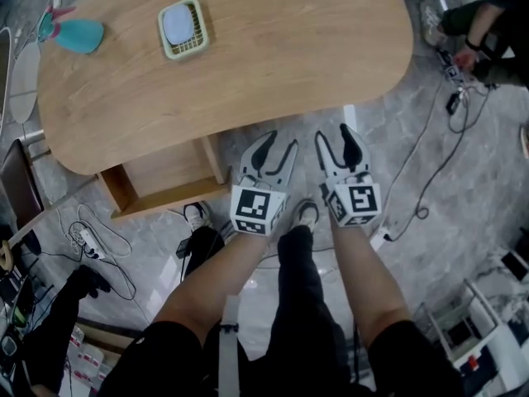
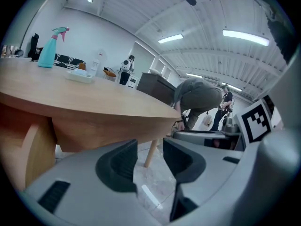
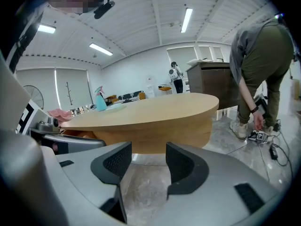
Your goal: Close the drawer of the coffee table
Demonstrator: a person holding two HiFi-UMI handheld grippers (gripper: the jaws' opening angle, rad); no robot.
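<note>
- The drawer (image 1: 168,174) stands pulled out from under the near edge of the coffee table (image 1: 248,73), left of centre in the head view. Its wooden box is open to the camera and looks empty.
- It looks like a stiff wooden box that should slide rather than lift. A flat push on the middle of its front panel would likely serve better than a pinch, and an off-centre push might skew it.
- The left gripper (image 1: 281,142) hangs just right of the drawer, short of the table edge. Its jaws stand apart with nothing between them.
- The right gripper (image 1: 335,136) is beside it, jaws likewise parted and empty.
- The tabletop covers the drawer's back part. Its runners and any handle are not visible, and the front face shows only edge-on.
- Farther off, in the upper left, a teal spray bottle (image 1: 71,33) and a small basket (image 1: 183,29) sit on the tabletop.
- A person (image 1: 483,23) is cut off at the upper right, with cables (image 1: 434,172) trailing over the floor.
</note>
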